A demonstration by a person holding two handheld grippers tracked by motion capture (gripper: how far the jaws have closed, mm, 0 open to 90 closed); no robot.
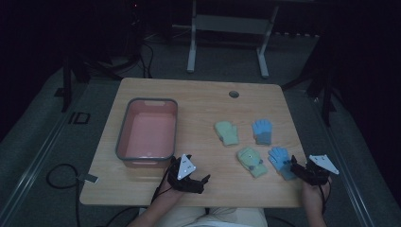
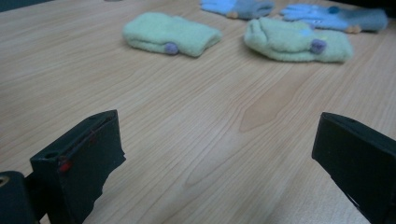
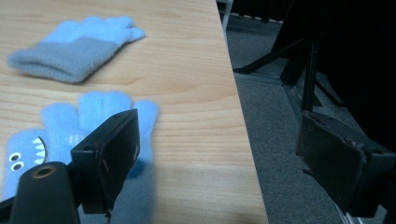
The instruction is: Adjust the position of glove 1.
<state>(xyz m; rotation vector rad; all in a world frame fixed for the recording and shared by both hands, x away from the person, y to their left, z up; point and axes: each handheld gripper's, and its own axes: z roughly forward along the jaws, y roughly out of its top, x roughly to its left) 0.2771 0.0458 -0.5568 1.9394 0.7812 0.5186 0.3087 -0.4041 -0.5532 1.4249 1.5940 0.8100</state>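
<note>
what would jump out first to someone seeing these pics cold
Probably the four small gloves on the right half of the wooden table: two green gloves and two blue gloves. Next, the pink bin with a grey rim, on the left. The right claw sits open beside the nearer blue glove; the left claw is open over bare wood.

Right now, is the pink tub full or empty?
Empty: the pink tub shows only its bare floor; all four gloves lie outside on the table.

A blue glove [image 1: 282,161] with a cartoon face and grey cuff lies flat near the surface's right edge. Its fingers point away from the person, just beside a green mitten [image 1: 251,161].
</note>
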